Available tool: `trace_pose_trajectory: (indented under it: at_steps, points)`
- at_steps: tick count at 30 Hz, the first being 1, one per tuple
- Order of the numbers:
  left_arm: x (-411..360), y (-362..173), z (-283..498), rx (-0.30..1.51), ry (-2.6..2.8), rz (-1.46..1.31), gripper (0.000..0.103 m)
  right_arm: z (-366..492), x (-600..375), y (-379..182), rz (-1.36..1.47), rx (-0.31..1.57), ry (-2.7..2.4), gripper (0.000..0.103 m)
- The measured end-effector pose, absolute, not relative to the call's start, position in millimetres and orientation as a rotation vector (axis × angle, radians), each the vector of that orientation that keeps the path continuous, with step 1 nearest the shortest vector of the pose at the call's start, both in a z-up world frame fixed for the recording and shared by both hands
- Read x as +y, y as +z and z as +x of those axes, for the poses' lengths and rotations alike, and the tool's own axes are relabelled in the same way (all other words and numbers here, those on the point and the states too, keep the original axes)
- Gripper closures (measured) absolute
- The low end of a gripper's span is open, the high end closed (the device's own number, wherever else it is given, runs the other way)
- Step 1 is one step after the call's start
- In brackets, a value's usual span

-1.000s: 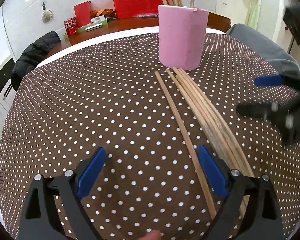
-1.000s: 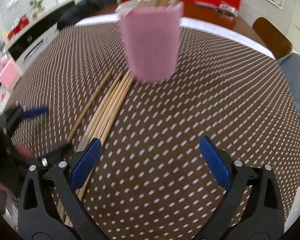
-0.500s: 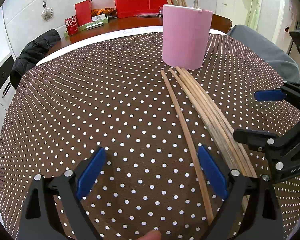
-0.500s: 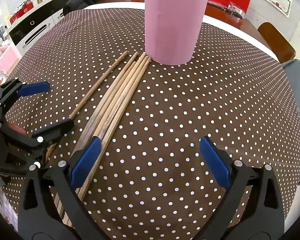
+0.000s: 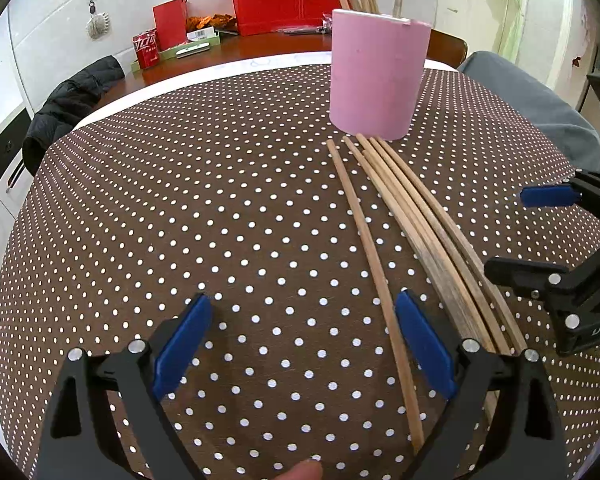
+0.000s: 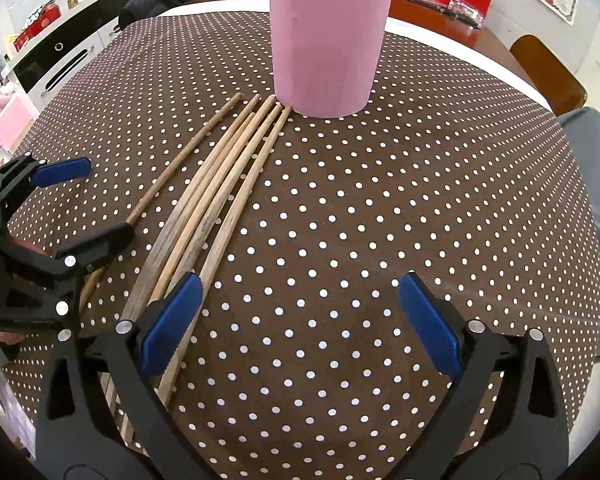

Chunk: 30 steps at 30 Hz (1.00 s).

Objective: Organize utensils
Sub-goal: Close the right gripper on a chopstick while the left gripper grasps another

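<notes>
Cup (image 5: 376, 80): stands on the bench (image 5: 180, 208), at 12 o'clock in both views; some sticks stand in it.
Bundle of chopsticks (image 5: 420, 224): lies on the bench before the cup, far ends just beside its base.
Single chopstick (image 5: 370, 256): lies left of the bundle, a little apart.
Left tongs (image 5: 304, 344): at 6 o'clock, over the single chopstick's near end.
Right tongs (image 6: 300, 320): right of the bundle.

Little can be read. In the left wrist view, at the right edge of the frame, the black body of the right gripper (image 5: 540, 236) bears pale letters that look like "DA", cut off. The red can (image 5: 145, 47) at upper left carries white script too small to make out.
</notes>
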<state>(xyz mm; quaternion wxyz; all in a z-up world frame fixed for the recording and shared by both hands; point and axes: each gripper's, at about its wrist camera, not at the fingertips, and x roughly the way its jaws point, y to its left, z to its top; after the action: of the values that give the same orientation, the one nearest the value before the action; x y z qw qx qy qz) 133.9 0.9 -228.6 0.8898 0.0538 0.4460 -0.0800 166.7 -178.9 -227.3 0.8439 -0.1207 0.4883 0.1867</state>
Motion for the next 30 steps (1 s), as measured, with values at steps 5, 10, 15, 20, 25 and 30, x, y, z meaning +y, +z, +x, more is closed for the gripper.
trace_pose_trajectory:
  at_steps: [5, 10, 15, 20, 25, 30]
  points:
    - [1, -229, 134, 0.926, -0.166, 0.109, 0.011, 175, -159, -231, -0.255, 1.029, 0.396, 0.009]
    - [2, -229, 134, 0.926, -0.167, 0.111, 0.011, 174, -161, -230, -0.263, 1.019, 0.403, 0.016]
    - [2, -229, 136, 0.927, -0.169, 0.113, 0.011, 173, -175, -226, -0.247, 1.02, 0.395, 0.034]
    - [-3, -225, 157, 0.966, -0.148, 0.134, 0.011, 185, -163, -225, -0.24, 1.011, 0.401, 0.04]
    - [-12, -222, 178, 0.987, -0.154, 0.194, 0.014, 187, -155, -226, -0.247, 0.981, 0.415, 0.069]
    - [-23, -214, 181, 0.993, -0.251, 0.191, 0.095, 185, -159, -225, -0.221, 0.962, 0.439, 0.097]
